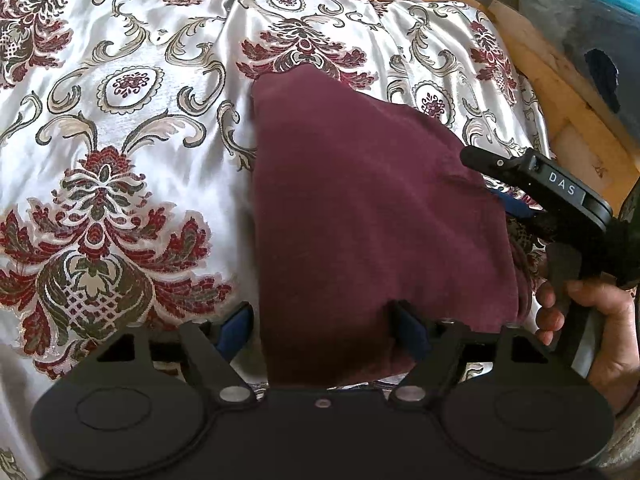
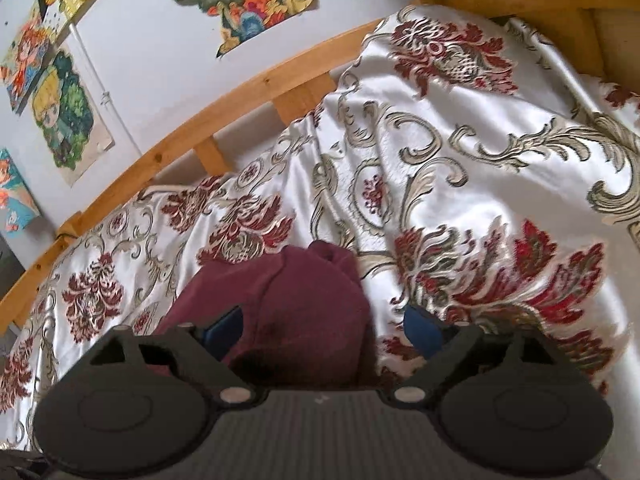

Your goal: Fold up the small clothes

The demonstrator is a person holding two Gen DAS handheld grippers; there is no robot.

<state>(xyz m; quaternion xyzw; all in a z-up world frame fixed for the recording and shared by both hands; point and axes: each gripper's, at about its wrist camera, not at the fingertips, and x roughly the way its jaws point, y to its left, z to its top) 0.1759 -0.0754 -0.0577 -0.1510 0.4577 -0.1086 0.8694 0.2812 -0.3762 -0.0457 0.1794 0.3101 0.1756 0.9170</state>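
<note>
Bed (image 1: 120,184) w/ a shiny white bedspread, dark red & olive floral scrolls all over it; wooden frame (image 2: 208,120) runs along the far edge, pale wall behind w/ cartoon posters (image 2: 64,120) stuck on it. In the left wrist view we also see a grey-blue bundle (image 1: 580,12) past the frame at the far right corner, too blurred to say what it is.

Task item: a maroon cloth (image 1: 360,200), lying on the bedspread toward its right side, one smooth panel w/ a rounded far corner and a bunched, rolled edge at the near right. In the right wrist view the same cloth (image 2: 288,308) shows humped up, w/ a small folded lump at its far end.

Our left gripper (image 1: 326,330) is open, blue pads wide apart; the near edge of the cloth lies between them. Right pad (image 1: 412,332) looks touching the cloth's near edge, left pad (image 1: 236,326) sits over the bedspread just beside the cloth. Nothing pinched.

Our right gripper (image 2: 326,330) is open too, fingers spread. Its left pad (image 2: 224,330) is over the cloth, right pad (image 2: 424,332) over the bedspread beside it; cloth hump sits between them, ungripped as far as we can tell.

From the left wrist view the right gripper (image 1: 480,162) comes in from the right edge, label "DAS" on its body, tip over the cloth's right side; the right hand (image 1: 592,320) wraps its handle near the bed's right edge.
</note>
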